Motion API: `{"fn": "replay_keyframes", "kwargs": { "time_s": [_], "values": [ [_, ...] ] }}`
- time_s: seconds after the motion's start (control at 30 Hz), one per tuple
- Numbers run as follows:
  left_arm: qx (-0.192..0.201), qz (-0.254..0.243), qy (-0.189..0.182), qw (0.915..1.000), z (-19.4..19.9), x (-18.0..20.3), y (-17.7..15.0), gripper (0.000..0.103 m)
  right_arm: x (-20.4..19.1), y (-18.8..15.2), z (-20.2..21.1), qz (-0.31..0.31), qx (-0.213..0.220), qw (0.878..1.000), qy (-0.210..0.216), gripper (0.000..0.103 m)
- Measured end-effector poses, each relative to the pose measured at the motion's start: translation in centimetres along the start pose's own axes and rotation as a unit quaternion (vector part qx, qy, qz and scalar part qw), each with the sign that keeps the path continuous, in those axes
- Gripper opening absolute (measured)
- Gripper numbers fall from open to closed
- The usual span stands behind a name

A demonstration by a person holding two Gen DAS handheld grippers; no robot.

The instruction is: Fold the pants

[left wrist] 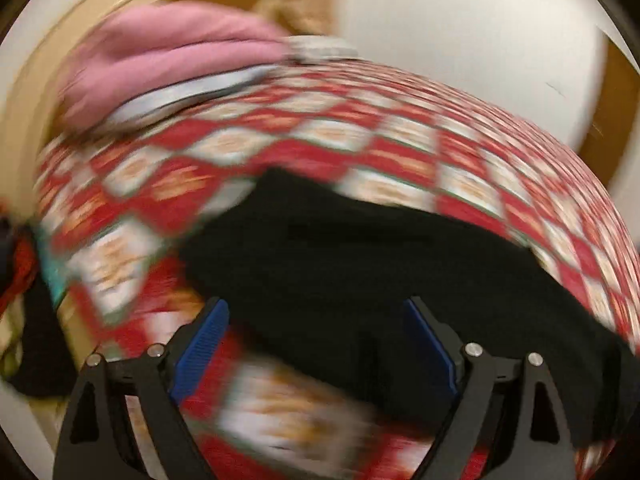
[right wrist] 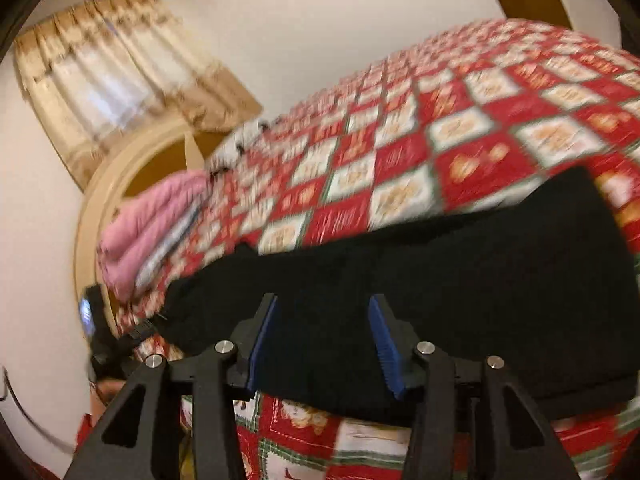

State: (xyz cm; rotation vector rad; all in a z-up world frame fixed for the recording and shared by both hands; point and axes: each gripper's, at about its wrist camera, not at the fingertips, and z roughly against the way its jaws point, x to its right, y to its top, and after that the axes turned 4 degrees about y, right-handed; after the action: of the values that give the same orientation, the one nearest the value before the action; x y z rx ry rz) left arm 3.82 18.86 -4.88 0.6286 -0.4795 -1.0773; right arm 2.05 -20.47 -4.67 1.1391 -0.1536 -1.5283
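Observation:
Black pants [left wrist: 360, 256] lie flat on a bed with a red and white checked quilt [left wrist: 280, 136]. In the left wrist view my left gripper [left wrist: 316, 308] is open, its blue pads just above the pants' near edge, holding nothing. In the right wrist view the pants [right wrist: 440, 280] stretch across the near part of the quilt [right wrist: 400, 152]. My right gripper [right wrist: 324, 304] is open over the middle of the pants, empty. Both views are motion blurred.
A folded pink blanket [left wrist: 168, 56] lies at the bed's far left, also in the right wrist view [right wrist: 152, 224]. A rounded beige headboard [right wrist: 104, 184] and a curtained window [right wrist: 116, 76] stand behind. My left gripper's body [right wrist: 96, 320] shows at the bed's left edge.

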Motion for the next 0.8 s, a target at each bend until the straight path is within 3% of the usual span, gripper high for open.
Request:
{"fn": "replay_keyframes", "kwargs": {
  "time_s": [0.07,0.17,0.27,0.43,0.53,0.67,0.8],
  "values": [
    [-0.003,0.055,0.011,0.9984,-0.6,-2.8,0.0,0.092,-0.1,-1.0,-1.8,-0.005,-0.020,1.000,-0.010,0.049],
    [-0.020,0.107,-0.011,0.9939,-2.5,-4.9,0.0,0.091,0.3,-1.7,-2.4,-0.009,-0.011,1.000,-0.014,0.049],
    [-0.043,0.137,-0.041,0.9888,-4.4,-5.0,-0.2,0.090,0.5,-1.9,-2.4,-0.018,-0.012,1.000,-0.009,0.049],
    [-0.016,0.143,-0.041,0.9887,-4.8,-4.4,-0.2,0.090,0.5,-2.1,-2.2,-0.022,-0.003,1.000,-0.009,0.053],
    [-0.002,0.171,-0.071,0.9828,-4.5,-5.3,0.2,0.070,-0.2,-2.3,-2.4,-0.003,0.000,1.000,-0.010,0.065],
    [0.012,0.177,-0.060,0.9823,-3.5,-5.6,0.0,0.036,-1.4,-2.7,-2.9,0.035,-0.002,0.999,-0.029,0.074],
    [0.034,0.153,-0.050,0.9864,-3.2,-5.1,-0.2,0.037,-1.4,-2.7,-2.9,0.035,0.000,0.999,-0.029,0.074]
  ]
}}
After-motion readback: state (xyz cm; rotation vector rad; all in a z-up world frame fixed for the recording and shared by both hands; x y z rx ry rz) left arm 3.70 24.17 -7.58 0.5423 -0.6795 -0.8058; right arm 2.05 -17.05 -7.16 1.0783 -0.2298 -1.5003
